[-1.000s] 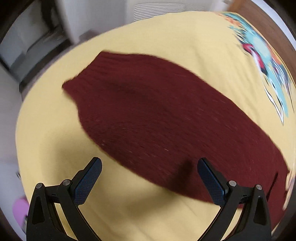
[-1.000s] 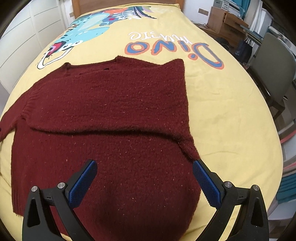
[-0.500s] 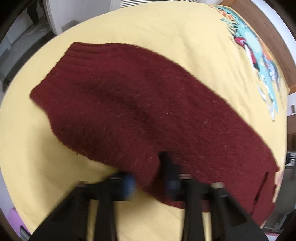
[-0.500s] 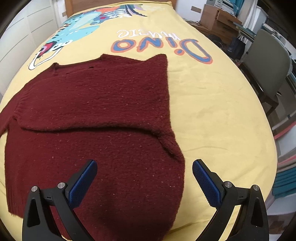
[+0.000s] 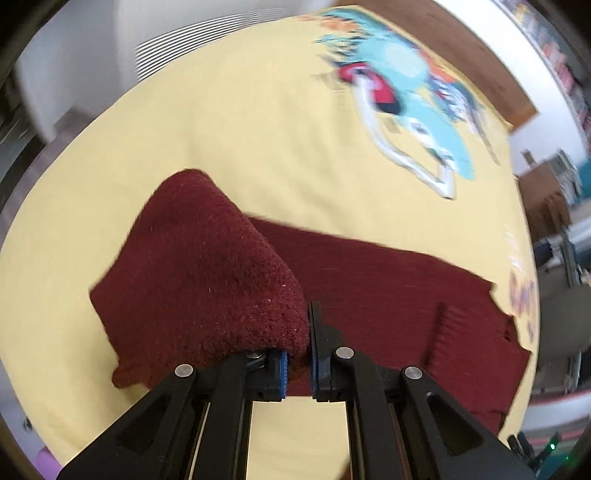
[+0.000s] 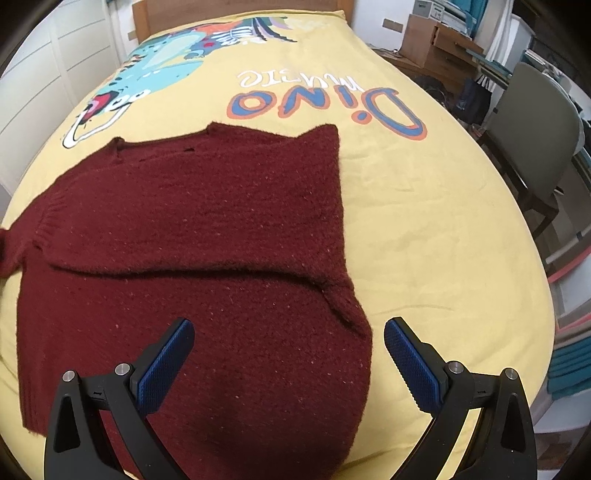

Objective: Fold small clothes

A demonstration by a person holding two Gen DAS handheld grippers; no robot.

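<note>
A dark red knitted sweater [image 6: 192, 258] lies spread on a yellow bedspread [image 6: 424, 229], one sleeve folded across its chest. In the left wrist view my left gripper [image 5: 300, 332] is shut on the sweater's other sleeve [image 5: 207, 280], which hangs lifted off the bed and drapes over the left finger. The sweater's body [image 5: 388, 295] stretches away to the right behind it. My right gripper [image 6: 288, 354] hovers open over the sweater's lower right part, nothing between its blue pads [image 6: 162, 365].
The bedspread carries a dinosaur print [image 6: 159, 62] and coloured lettering [image 6: 325, 103]. A wooden headboard [image 6: 236, 9] closes the far end. A grey chair [image 6: 535, 122] and a wooden cabinet [image 6: 439, 40] stand right of the bed. White cupboard doors [image 6: 40, 85] line the left.
My left gripper went from wide open over the flat sleeve to shut on its edge, then rose with it and rolled. The right gripper stayed open and nearly still.
</note>
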